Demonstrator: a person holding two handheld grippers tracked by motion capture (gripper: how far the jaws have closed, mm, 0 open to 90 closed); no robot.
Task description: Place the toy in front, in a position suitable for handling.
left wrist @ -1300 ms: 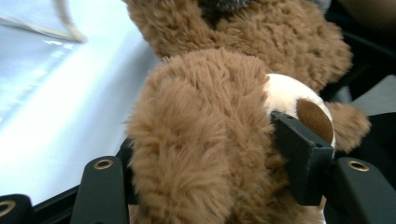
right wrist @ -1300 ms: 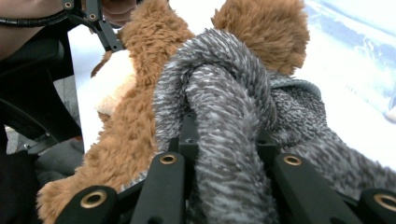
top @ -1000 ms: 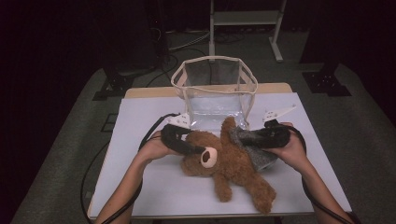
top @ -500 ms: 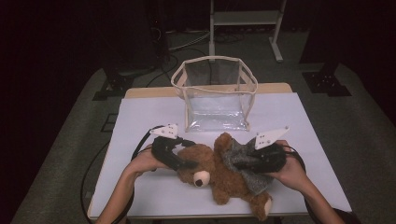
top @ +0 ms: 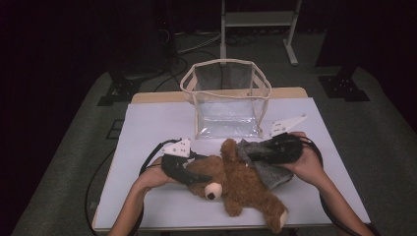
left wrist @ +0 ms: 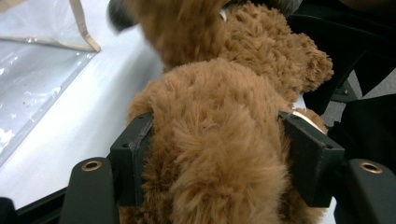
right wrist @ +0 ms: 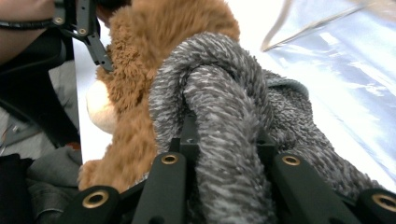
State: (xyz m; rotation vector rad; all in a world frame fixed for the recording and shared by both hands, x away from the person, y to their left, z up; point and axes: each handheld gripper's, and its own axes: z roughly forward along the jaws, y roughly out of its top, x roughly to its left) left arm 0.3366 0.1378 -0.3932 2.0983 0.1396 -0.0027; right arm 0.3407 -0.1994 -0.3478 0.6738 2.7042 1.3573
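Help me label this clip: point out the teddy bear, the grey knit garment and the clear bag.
teddy bear (top: 246,184): high view, on its brown belly.
grey knit garment (right wrist: 224,116): right gripper view, on the fold between the jaws.
clear bag (top: 226,115): high view, on its transparent front wall.

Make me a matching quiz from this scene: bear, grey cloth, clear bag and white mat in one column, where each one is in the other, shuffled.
Things:
1. bear
2. grey cloth
3. clear bag
4. white mat

Places or states:
A. stands open at the far side of the table
B. pinched in the right tongs
C. covers the tabletop under everything
D. lies on the mat, fur clamped in the left tongs

Pairs: 1-D, 2-B, 3-A, 4-C
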